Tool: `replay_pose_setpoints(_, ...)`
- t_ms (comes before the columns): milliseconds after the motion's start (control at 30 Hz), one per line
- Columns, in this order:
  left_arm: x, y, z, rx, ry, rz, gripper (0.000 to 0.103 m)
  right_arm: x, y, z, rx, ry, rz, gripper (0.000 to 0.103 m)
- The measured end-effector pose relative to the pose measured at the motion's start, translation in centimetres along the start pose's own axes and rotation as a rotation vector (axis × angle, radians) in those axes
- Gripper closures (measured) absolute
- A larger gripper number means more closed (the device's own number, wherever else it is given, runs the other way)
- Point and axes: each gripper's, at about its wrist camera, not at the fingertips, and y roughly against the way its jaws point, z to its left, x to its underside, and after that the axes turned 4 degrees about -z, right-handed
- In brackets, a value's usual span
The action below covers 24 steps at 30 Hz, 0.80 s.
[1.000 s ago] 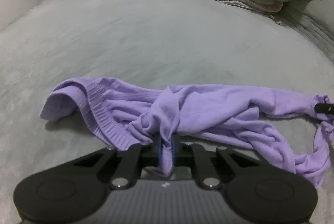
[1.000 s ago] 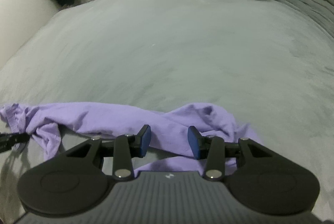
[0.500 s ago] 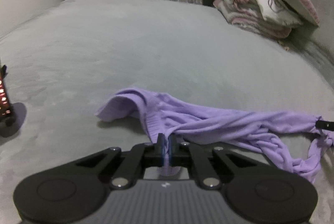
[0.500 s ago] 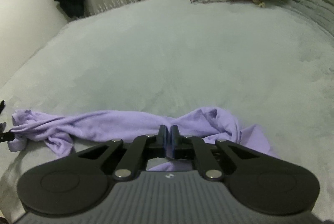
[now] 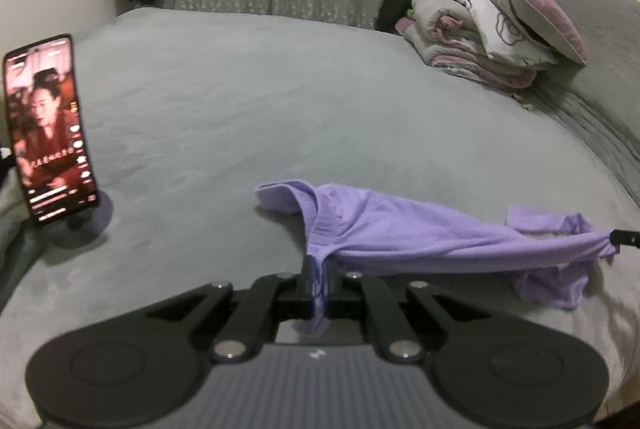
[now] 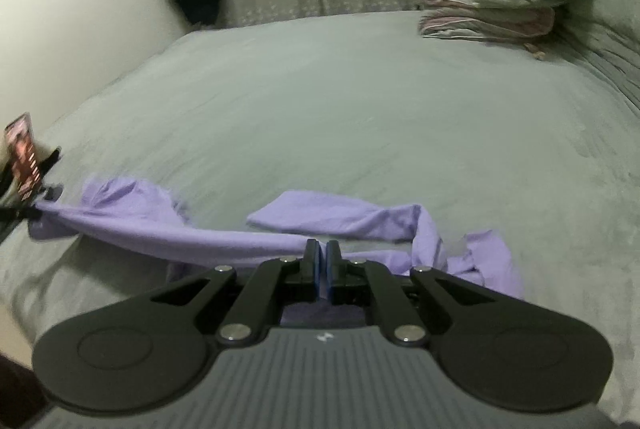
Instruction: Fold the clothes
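Since a sec ago my left hand-held gripper (image 5: 319, 283) has lifted the lilac garment (image 5: 400, 233) it pinches; my right hand-held gripper (image 6: 322, 263) just snapped closed on its other end, cloth now taut btwn them above the grey bed (image 5: 280, 101). Phone (image 5: 48, 129) at 9 o'clock faces only left cam. Folded bedding (image 6: 488, 5) at 1 o'clock, curtains behind.

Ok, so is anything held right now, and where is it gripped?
Yes. Both grippers are shut on the purple garment: the left gripper pinches its ribbed hem, the right gripper a bunched edge at the other end, stretching it between them.
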Motion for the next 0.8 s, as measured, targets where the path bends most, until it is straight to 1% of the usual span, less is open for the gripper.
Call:
replay_pose_setpoints(67, 0.6, 0.6, 0.9, 0.001, -0.018, 0.011, 0.1, 0.6, 0.8, 0.8, -0.006, 0.038, 0.013, 0.103)
replay_pose_setpoints(200, 1.8, 1.1, 2.5, 0.041, -0.051, 0.066, 0.1, 2.0, 1.5, 1.0, -0.016, 0.082, 0.061, 0.103)
replay_pose_setpoints(333, 2.8, 0.4, 2.9, 0.071, -0.11, 0.146, 0.1, 3.1, 0.7, 0.3, 0.006, 0.072, 0.114, 0.103)
replay_pose_setpoints(400, 3.0, 0.1, 2.6, 0.082, -0.136, 0.173, 0.1, 3.4, 0.2, 0.0, 0.016, 0.064, 0.135, 0.103)
replay_pose_setpoints(500, 3.1, -0.3, 2.3, 0.094, -0.162, 0.195, 0.099, 3.1, 0.0, 0.0, 0.008, 0.048, 0.133, 0.103)
replay_pose_setpoints(533, 3.0, -0.3, 2.3, 0.1, -0.158, 0.198, 0.098, 3.0, -0.1, 0.0, 0.001, 0.041, 0.128, 0.101)
replay_pose_setpoints(567, 2.9, -0.4, 2.5, 0.106, -0.151, 0.2, 0.096, 2.8, -0.2, 0.2, -0.007, 0.039, 0.121, 0.092)
replay_pose_setpoints(600, 2.8, -0.4, 2.7, 0.112, -0.143, 0.202, 0.09, 2.6, -0.3, 0.3, -0.014, 0.036, 0.114, 0.089)
replay_pose_setpoints(633, 2.7, -0.4, 2.9, 0.119, -0.133, 0.199, 0.086, 2.4, -0.4, 0.4, -0.021, 0.034, 0.107, 0.089)
replay_pose_setpoints(700, 2.4, -0.3, 3.4, 0.13, -0.112, 0.182, 0.062, 2.0, -0.8, 0.7, -0.038, 0.028, 0.105, 0.089)
replay_pose_setpoints(733, 2.3, -0.2, 3.7, 0.135, -0.096, 0.174, 0.059, 1.8, -1.1, 0.8, -0.049, 0.021, 0.107, 0.089)
replay_pose_setpoints(800, 1.8, -0.5, 4.4, 0.153, -0.036, 0.16, 0.057, 1.4, -1.7, 1.3, -0.07, 0.006, 0.112, 0.089)
